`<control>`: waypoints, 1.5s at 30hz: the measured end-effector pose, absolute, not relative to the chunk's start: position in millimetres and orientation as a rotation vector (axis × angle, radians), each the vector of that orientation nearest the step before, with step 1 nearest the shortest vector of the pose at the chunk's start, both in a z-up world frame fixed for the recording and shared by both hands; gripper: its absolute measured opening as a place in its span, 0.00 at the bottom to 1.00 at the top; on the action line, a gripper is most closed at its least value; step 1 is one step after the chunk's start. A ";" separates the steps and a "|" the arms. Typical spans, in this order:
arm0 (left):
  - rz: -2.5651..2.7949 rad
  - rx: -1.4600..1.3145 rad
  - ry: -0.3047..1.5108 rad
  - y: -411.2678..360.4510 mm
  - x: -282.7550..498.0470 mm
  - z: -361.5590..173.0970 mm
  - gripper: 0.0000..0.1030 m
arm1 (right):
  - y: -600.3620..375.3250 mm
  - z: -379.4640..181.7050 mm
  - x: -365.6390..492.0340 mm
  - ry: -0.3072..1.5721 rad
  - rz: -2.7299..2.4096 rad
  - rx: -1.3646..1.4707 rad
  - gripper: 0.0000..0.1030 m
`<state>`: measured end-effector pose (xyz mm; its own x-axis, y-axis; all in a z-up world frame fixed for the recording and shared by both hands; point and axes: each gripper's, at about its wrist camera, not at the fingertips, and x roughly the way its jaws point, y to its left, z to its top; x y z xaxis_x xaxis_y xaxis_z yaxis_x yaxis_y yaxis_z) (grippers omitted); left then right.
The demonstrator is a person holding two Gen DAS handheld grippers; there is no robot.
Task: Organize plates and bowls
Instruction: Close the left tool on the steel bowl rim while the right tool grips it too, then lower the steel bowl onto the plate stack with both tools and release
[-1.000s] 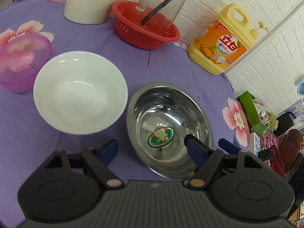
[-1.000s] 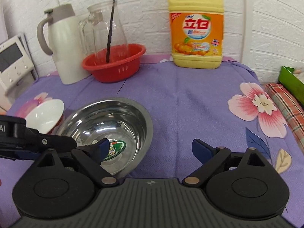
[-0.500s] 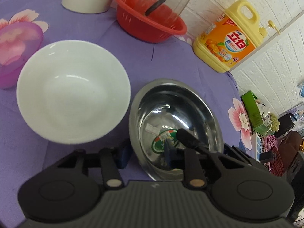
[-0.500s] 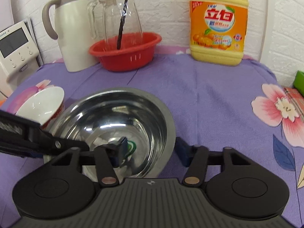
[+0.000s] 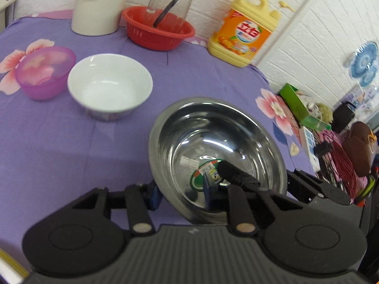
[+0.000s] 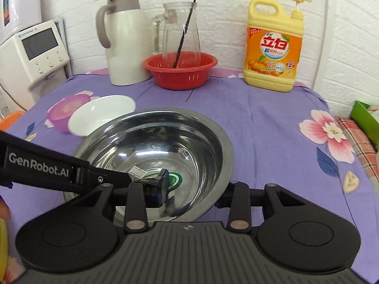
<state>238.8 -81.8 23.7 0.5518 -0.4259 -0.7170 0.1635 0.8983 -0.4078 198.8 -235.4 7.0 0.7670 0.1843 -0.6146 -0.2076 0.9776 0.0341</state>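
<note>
A steel bowl [image 5: 213,142] with a green sticker inside is lifted and tilted above the purple cloth; it also shows in the right wrist view [image 6: 165,139]. My left gripper [image 5: 181,193] is shut on its near-left rim, one finger outside, one inside. My right gripper [image 6: 193,193] is shut on its near-right rim the same way. A white bowl [image 5: 110,86] stands upright on the cloth to the left, beside a pink translucent bowl [image 5: 45,72]. Both show in the right wrist view, the white bowl [image 6: 101,113] and the pink bowl [image 6: 62,111].
At the back stand a white jug [image 6: 123,42], a red basket [image 6: 180,69] holding a glass pitcher [image 6: 181,30], and a yellow detergent bottle [image 6: 274,47]. A white appliance [image 6: 33,54] is at far left. Clutter lies past the table's right edge [image 5: 331,137].
Both grippers have closed on the steel bowl's rim and lifted it, tilting it. The views have pulled back and up from the table.
</note>
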 end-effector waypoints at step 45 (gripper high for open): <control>-0.443 -0.160 0.762 -21.0 102.4 53.8 0.80 | -253.3 22.7 18.7 0.539 0.171 0.145 1.00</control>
<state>102.4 -21.0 53.9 0.6367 -0.4434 -0.6308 0.3295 0.8961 -0.2974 18.7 -253.3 22.7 0.8448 0.1997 -0.4965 -0.1237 0.9755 0.1819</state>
